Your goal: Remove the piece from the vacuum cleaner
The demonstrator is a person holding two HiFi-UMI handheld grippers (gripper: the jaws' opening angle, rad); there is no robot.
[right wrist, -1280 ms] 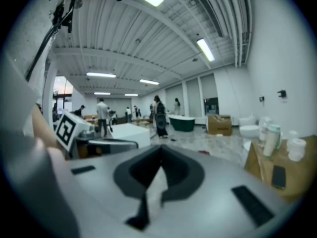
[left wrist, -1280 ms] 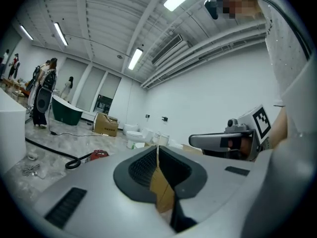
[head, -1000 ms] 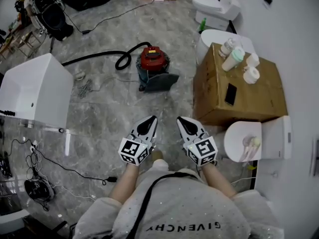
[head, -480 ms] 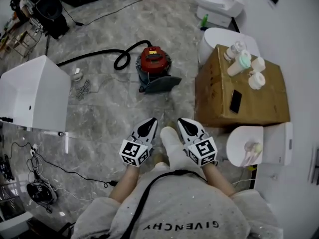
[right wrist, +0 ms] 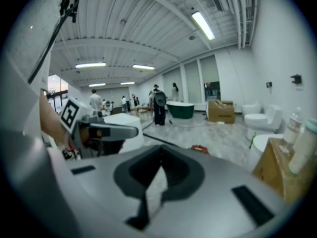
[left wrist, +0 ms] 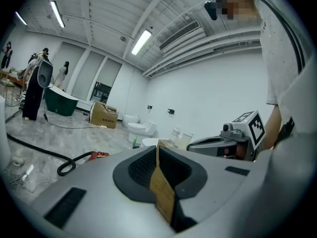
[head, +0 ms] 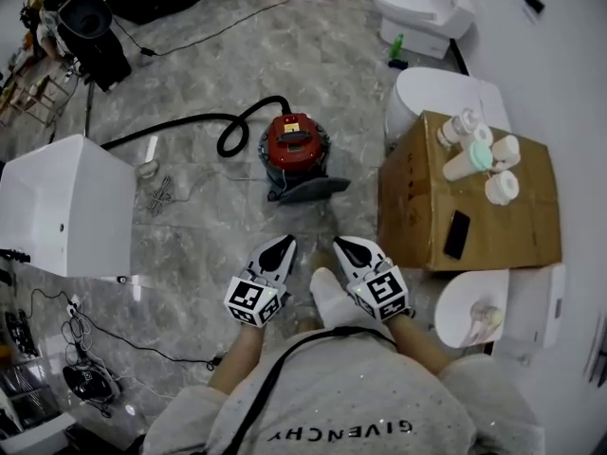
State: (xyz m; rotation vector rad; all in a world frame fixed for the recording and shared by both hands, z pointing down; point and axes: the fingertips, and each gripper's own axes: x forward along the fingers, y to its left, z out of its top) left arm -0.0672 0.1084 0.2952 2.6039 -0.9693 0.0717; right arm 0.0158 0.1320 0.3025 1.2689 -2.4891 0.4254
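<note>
The red vacuum cleaner (head: 296,140) is shown on the floor (head: 204,240), with a dark grey piece (head: 308,190) lying against its near side, the long axis of the piece set crosswise to the 2 tongs. The left tongs (head: 283,245) and right tongs (head: 342,245) are held on the vacuum cleaner's near side, apart from it, both pressed together on nothing and aimed towards it. The piece is judged to lie straight ahead between the 2, with neither hand clearly nearer.
</note>
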